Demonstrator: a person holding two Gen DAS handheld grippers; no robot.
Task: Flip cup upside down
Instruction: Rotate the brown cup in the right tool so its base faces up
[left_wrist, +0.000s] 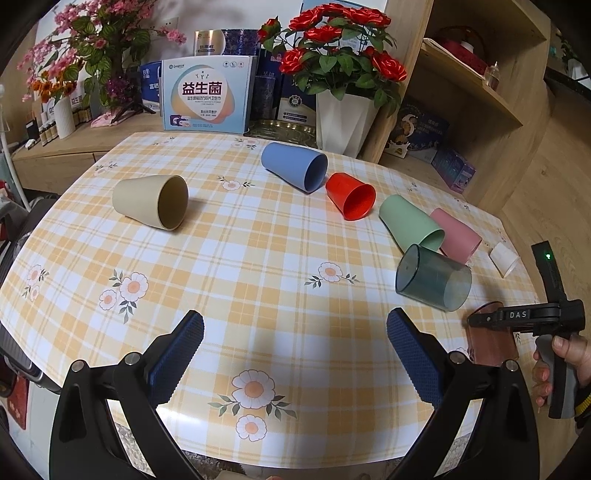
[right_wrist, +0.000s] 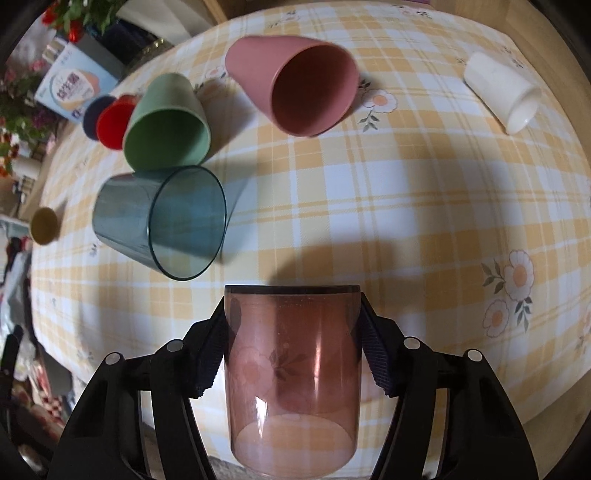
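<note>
My right gripper (right_wrist: 293, 328) is shut on a clear reddish-brown cup (right_wrist: 293, 376), pads on its two sides near the closed end, which points away from the camera; it stands mouth down at the table's near edge. The left wrist view shows it (left_wrist: 491, 343) under the right gripper (left_wrist: 480, 319) at the right edge. My left gripper (left_wrist: 295, 350) is open and empty above the front of the table. Lying on their sides are a beige cup (left_wrist: 151, 201), a blue cup (left_wrist: 293, 166), a red cup (left_wrist: 351, 201), a green cup (left_wrist: 410, 221), a pink cup (left_wrist: 458, 234), a clear teal cup (left_wrist: 434, 278) and a white cup (left_wrist: 504, 258).
The table has a yellow plaid cloth (left_wrist: 240, 266). Behind it stand a box (left_wrist: 207, 96), a white vase of red roses (left_wrist: 343, 122), pink flowers (left_wrist: 92, 44) and wooden shelves (left_wrist: 472, 85). Teal, green and pink cups (right_wrist: 295, 85) lie close together.
</note>
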